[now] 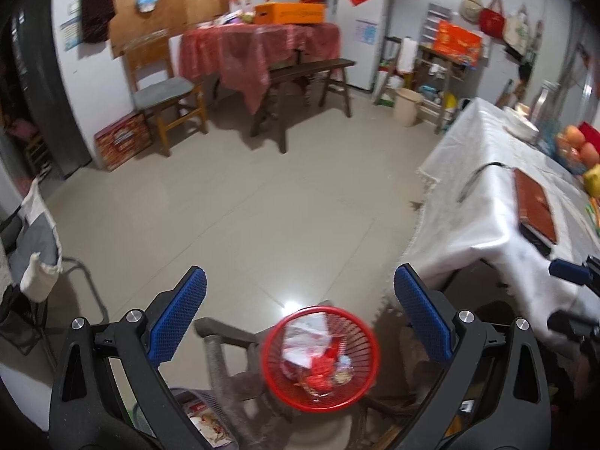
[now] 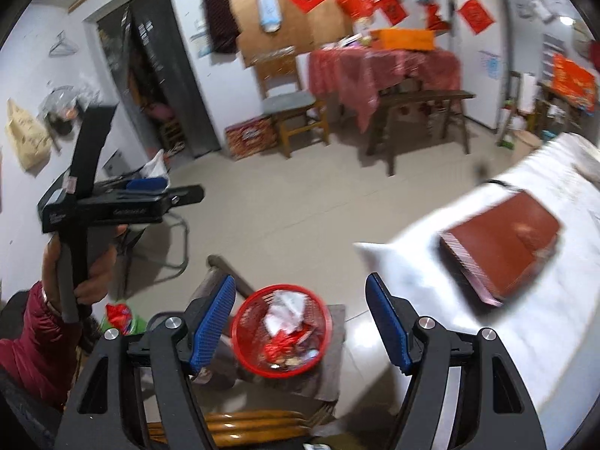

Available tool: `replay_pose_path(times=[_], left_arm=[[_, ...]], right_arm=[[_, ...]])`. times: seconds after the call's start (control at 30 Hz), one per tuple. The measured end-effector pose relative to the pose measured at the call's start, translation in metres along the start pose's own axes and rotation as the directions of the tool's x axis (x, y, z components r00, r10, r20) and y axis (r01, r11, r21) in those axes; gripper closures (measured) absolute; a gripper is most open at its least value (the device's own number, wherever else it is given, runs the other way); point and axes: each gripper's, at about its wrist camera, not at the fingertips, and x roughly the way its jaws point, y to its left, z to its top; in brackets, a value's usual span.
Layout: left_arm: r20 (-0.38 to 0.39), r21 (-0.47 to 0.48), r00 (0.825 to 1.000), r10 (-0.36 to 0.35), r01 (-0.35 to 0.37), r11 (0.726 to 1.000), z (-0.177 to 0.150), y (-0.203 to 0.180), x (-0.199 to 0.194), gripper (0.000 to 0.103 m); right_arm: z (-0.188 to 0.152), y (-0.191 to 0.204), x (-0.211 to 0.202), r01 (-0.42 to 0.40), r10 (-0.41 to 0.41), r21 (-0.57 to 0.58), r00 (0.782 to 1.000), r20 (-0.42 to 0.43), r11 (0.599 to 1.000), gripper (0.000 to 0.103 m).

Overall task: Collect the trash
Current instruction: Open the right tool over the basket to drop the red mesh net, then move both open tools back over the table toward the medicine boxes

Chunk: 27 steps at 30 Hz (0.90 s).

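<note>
The red basket [image 1: 320, 358] sits low on a seat beside the white-clothed table [image 1: 480, 202], within reach of both arms, and already holds paper and wrappers; the left gripper [image 1: 300, 315] hangs above it, jaws released and empty; the right gripper [image 2: 300, 322] likewise stands spread with nothing between its pads. Only the right wrist view shows the hand [image 2: 80, 262] carrying the left tool; the left wrist view alone shows fruit [image 1: 579, 148] at the far right.

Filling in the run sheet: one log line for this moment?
left gripper: open, empty | right gripper: open, empty | red basket: holds trash, below both
</note>
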Motion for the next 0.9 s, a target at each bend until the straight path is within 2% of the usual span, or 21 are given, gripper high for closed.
replay_pose_path(times=[0.17, 0.33, 0.53, 0.57, 0.77, 0.9], left_arm=[[0.011, 0.091, 0.995, -0.101, 0.1, 0.991, 0.008, -0.065, -0.008, 0.007], [-0.006, 0.188, 0.981, -0.195, 0.192, 0.963, 0.012, -0.143, -0.007, 0.007], [-0.049, 0.285, 0.94, -0.338, 0.338, 0.897, 0.025, -0.247, 0.0, 0.007], [-0.057, 0.304, 0.935, -0.349, 0.349, 0.886, 0.028, -0.264, 0.001, 0.007], [-0.13, 0.396, 0.9, -0.415, 0.431, 0.811, 0.04, -0.365, 0.02, 0.007], [-0.187, 0.416, 0.876, -0.444, 0.48, 0.772, 0.048, -0.417, 0.036, 0.007]], right_arm=[[-0.019, -0.048, -0.049, 0.078, -0.086, 0.091, 0.992, 0.088, 0.993, 0.032], [-0.049, -0.106, -0.102, 0.183, -0.214, 0.197, 0.965, 0.151, 0.963, 0.03], [-0.092, -0.196, -0.17, 0.303, -0.389, 0.373, 0.903, 0.183, 0.877, 0.028], [-0.101, -0.214, -0.183, 0.33, -0.431, 0.408, 0.884, 0.183, 0.851, 0.028], [-0.142, -0.29, -0.231, 0.419, -0.578, 0.547, 0.802, 0.152, 0.725, 0.027], [-0.163, -0.331, -0.25, 0.439, -0.629, 0.608, 0.766, 0.132, 0.662, 0.027]])
